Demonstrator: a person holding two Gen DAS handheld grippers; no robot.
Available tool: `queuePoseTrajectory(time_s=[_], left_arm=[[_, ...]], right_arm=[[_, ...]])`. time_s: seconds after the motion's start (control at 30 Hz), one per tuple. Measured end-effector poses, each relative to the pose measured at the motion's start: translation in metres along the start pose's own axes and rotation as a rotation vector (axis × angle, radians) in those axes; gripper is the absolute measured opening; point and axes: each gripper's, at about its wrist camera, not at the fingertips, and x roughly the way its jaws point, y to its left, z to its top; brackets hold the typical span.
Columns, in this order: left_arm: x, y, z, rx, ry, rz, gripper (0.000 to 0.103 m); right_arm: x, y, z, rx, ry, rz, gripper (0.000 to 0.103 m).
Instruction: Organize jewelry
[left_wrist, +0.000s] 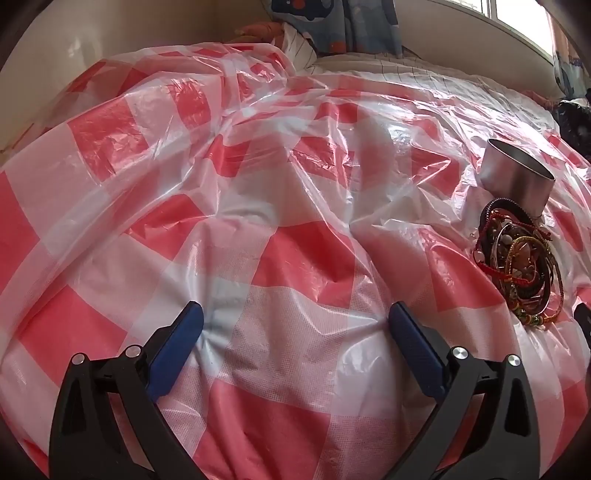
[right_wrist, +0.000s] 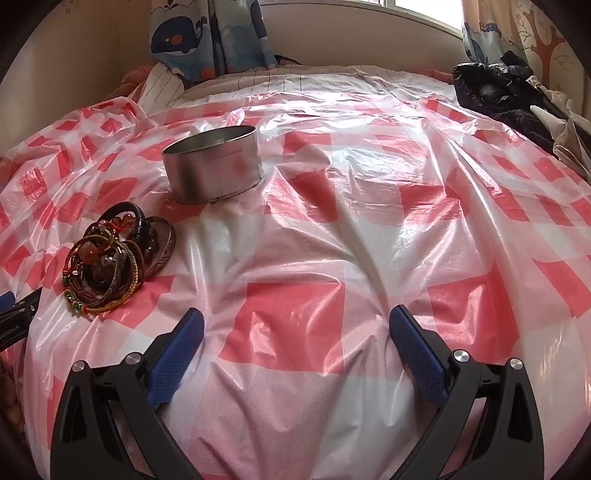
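A pile of bracelets and bangles (left_wrist: 517, 258) lies on the red-and-white checked plastic sheet (left_wrist: 258, 206); it also shows in the right wrist view (right_wrist: 114, 254). A round open metal tin (left_wrist: 515, 181) stands upright just behind the pile, also in the right wrist view (right_wrist: 214, 170). My left gripper (left_wrist: 295, 319) is open and empty, low over the sheet, left of the pile. My right gripper (right_wrist: 295, 325) is open and empty, right of the pile and in front of the tin.
The sheet (right_wrist: 369, 221) covers a bed and is wrinkled. A dark bundle of clothes (right_wrist: 506, 96) lies at the far right. Whale-print curtains (right_wrist: 207, 33) hang at the back by a window sill. Part of the other gripper (right_wrist: 18, 310) shows at the left edge.
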Motion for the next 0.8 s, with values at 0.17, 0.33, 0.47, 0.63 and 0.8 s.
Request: queuePoseTrajectory(time_s=[0.17,0.33,0.47,0.63,0.8], left_arm=[[-0.0002,0.0015,0.0011,0.008,-0.016,0.01,0.097],[-0.0012,-0.0007,-0.0015,0.009,-0.02,0.016,0.097],[-0.0018,-0.0004,-0.0018,0.015,-0.018,0.02,0.097],[-0.0009,-0.0023,-0.0018,0.02,-0.016,0.029,0.097],[-0.0009,-0.0039,-0.0034,0.019,-0.015,0.031,0.097]], right_arm=[[-0.0002,-0.003,0.0025,-0.006,0.005,-0.008,0.096],[-0.0011,-0.0011,0.0008,-0.01,0.006,-0.017,0.096],[-0.0011,-0.0004,0.0005,-0.011,0.005,-0.018,0.096],[0.0004,0.0011,0.0005,-0.013,0.008,-0.026,0.096],[0.0016,0.0014,0.0009,-0.014,0.013,-0.03,0.096]])
